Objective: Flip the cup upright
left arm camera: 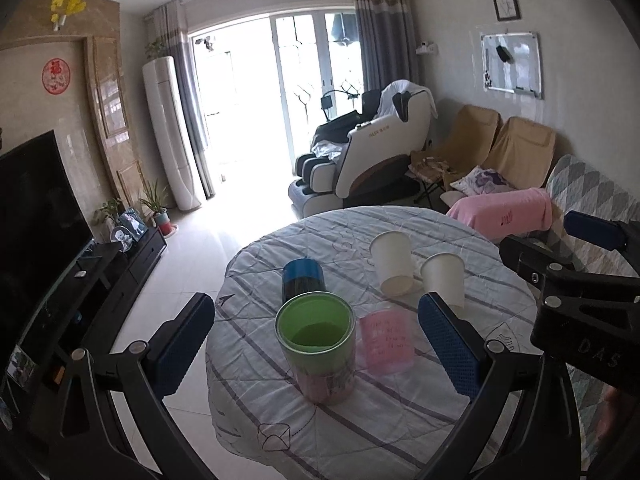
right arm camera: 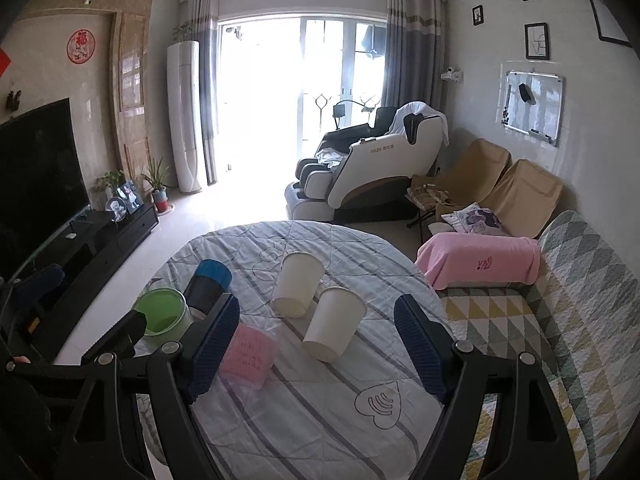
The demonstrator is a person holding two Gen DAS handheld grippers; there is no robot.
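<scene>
Right wrist view first: I've got the right gripper (right arm camera: 318,304) spread wide and holding nothing, its blue pads either side of the nearer white paper cup (right arm camera: 335,325). That cup appears to lie on its side on the round table under a striped quilted cloth (right arm camera: 312,408), base rim toward me and mouth pointing off to 12 o'clock. I judge this is the one to flip, since the fingers already frame it.

A second white paper cup (right arm camera: 298,285) lies the same way at 11 o'clock, just beside the first, so a wide sweep could knock it. At 9 o'clock the pink translucent plastic cup (right arm camera: 248,350) lies right against my left pad, very tight there.

The left gripper (left arm camera: 316,300) is also wide and bare, hanging over the green-lined cup (left arm camera: 316,344), which already stands mouth up. The blue-ended black cup (left arm camera: 302,278) sits behind it at 12 o'clock; I can't tell whether it's tipped or inverted. From here the pink cup is at 3 o'clock of the green one, nearly touching.
</scene>
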